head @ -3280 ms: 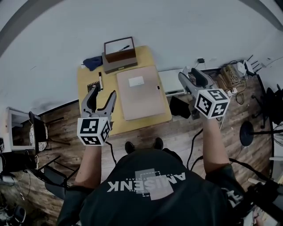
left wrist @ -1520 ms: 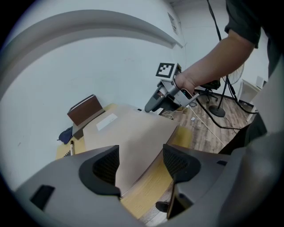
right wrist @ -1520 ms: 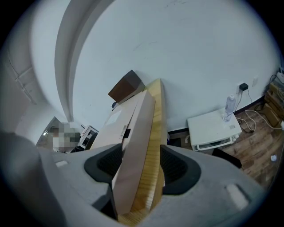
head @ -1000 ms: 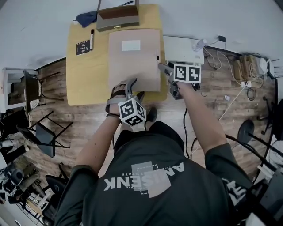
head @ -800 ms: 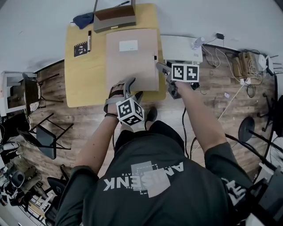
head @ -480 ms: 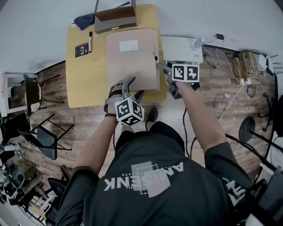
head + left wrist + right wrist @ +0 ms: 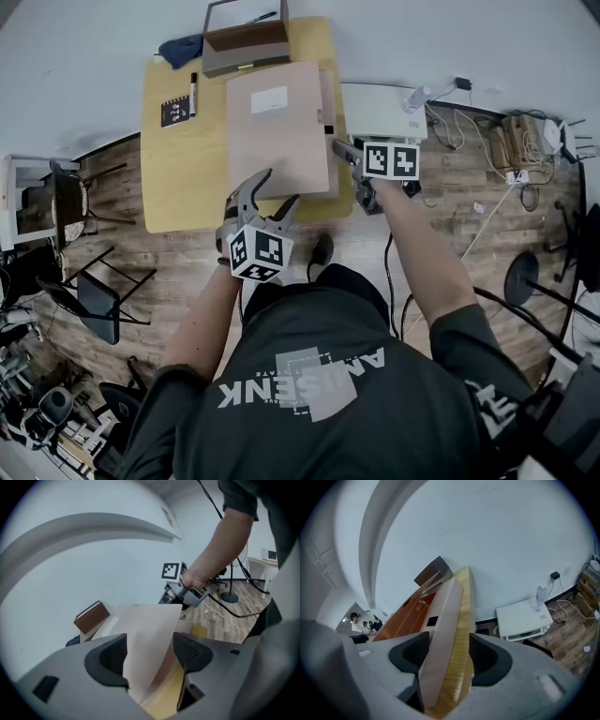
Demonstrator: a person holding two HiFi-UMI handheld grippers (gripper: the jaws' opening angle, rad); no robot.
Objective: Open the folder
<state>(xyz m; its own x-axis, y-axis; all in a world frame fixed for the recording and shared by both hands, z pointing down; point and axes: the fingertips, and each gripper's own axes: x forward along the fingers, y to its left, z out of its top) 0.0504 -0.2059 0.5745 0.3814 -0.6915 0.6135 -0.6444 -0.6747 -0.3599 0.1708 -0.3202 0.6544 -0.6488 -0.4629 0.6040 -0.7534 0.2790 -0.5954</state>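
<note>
Plainly, the flat tan cardboard folder (image 7: 277, 131) on the yellow wooden table (image 7: 183, 159), just ahead of both my grippers, looks light and thin. Its cover seems bendy and probably slick, so I judge a free edge of that cover the place to pinch. My left gripper (image 7: 279, 187) is spread wide, and the raised cover passes loosely between its pads. My right gripper (image 7: 339, 147) gapes too, straddling the folder's side edge and the table's rim and clamping nothing.

Box (image 7: 246, 42) behind folder (image 7: 278, 131), bare tabletop (image 7: 183, 159) left
</note>
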